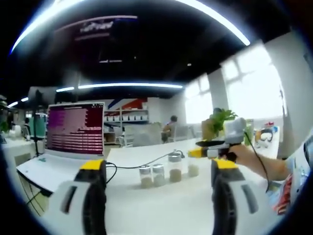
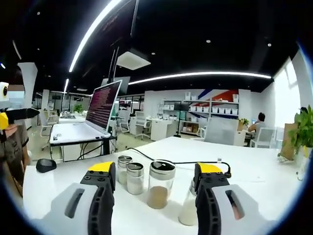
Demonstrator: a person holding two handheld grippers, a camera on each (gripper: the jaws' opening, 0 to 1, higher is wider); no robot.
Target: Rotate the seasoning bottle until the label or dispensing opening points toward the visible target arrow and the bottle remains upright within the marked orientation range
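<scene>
Across the left gripper view, the left gripper (image 1: 159,196) rises from 6 o'clock with its jaws wide apart and nothing between them. Four bottles (image 1: 167,174) stand upright in a row on the white table (image 1: 161,210), ahead of the jaws and apart from them. At 3 o'clock a hand (image 1: 244,155) holds the right gripper (image 1: 211,146) level above the table; its tip is just beside the last bottle at the right end, and I cannot tell if it touches. A laptop (image 1: 73,134) stands open at 9 o'clock.

From the right gripper view, the right gripper's jaws are also wide apart and empty. The bottles stand between and just beyond them; the right-end one, with white powder, is close to the right jaw. The left gripper shows at 9 o'clock. A mouse (image 2: 46,165) lies near the table edge.
</scene>
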